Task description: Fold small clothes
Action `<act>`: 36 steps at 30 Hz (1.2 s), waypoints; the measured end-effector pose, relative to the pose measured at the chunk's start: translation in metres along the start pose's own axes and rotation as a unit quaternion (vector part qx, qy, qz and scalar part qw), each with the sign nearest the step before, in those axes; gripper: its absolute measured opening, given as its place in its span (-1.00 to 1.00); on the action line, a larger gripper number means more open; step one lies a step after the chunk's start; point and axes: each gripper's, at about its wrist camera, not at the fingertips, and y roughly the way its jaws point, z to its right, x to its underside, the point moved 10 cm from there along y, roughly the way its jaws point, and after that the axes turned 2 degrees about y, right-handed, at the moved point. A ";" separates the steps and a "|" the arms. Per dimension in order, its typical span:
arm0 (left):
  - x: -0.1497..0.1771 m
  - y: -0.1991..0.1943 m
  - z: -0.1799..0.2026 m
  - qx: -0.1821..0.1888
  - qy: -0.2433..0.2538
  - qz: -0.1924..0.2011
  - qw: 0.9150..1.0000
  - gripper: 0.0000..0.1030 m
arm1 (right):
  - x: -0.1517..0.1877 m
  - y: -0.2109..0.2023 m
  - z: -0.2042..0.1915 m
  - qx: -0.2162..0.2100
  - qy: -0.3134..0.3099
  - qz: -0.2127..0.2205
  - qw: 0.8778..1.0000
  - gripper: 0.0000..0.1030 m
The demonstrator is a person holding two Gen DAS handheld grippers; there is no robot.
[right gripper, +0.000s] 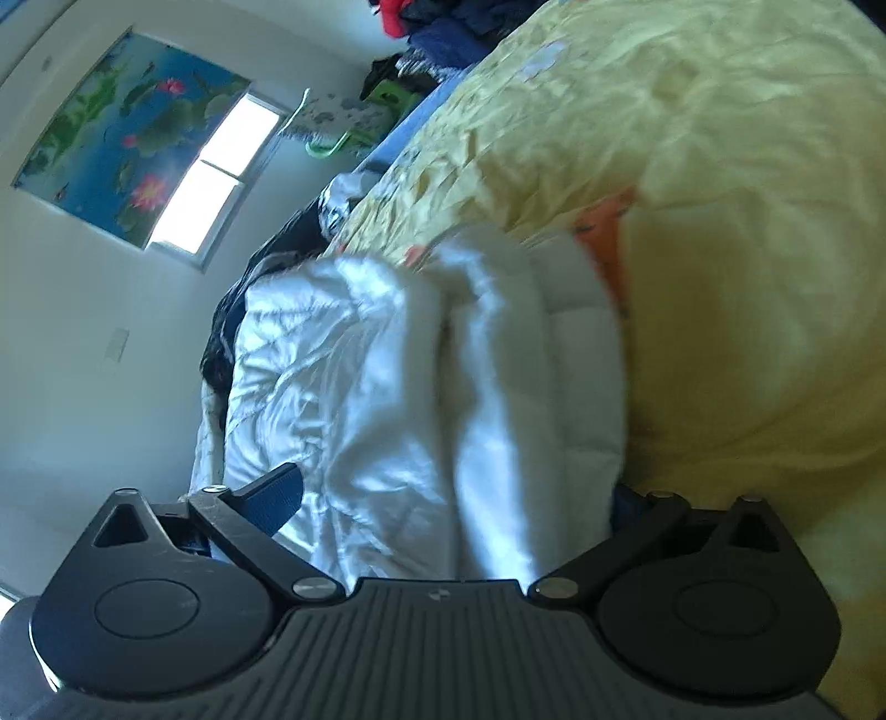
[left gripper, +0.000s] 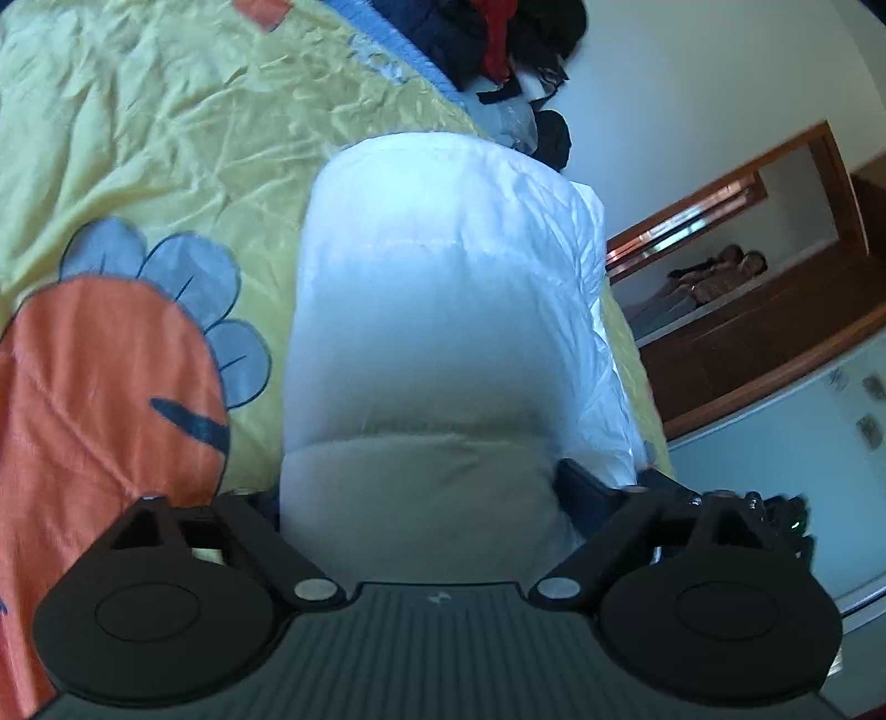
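The white garment (left gripper: 443, 310) fills the space between the fingers of my left gripper (left gripper: 437, 498) and hides its fingertips, so I cannot tell its grip. My right gripper (right gripper: 448, 498) is likewise buried in blurred white cloth (right gripper: 387, 387). The garment's long axis runs straight ahead, away from me, over the yellow bedspread (left gripper: 166, 138).

A bed carries everything, covered by a wrinkled yellow bedspread (left gripper: 166, 138) printed with orange and grey-blue shapes. A white garment (left gripper: 443, 277) lies directly on it, and a heap of dark clothes (left gripper: 498, 39) sits at its far edge.
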 end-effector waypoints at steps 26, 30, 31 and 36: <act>-0.057 -0.102 -0.083 -0.052 -0.057 0.086 0.993 0.74 | 0.017 0.096 -0.070 -0.056 -0.001 -0.024 0.998 0.54; -0.074 -0.150 -0.072 -0.037 -0.068 0.119 0.990 0.74 | 0.010 0.067 -0.060 -0.055 0.039 0.010 0.998 0.73; -0.079 -0.171 -0.067 -0.047 -0.056 0.145 0.987 0.74 | 0.006 0.055 -0.058 -0.055 0.043 0.029 0.997 0.71; -0.109 -0.267 -0.036 -0.210 0.073 0.280 0.934 0.75 | -0.015 -0.019 -0.072 -0.009 -0.012 0.178 0.984 0.64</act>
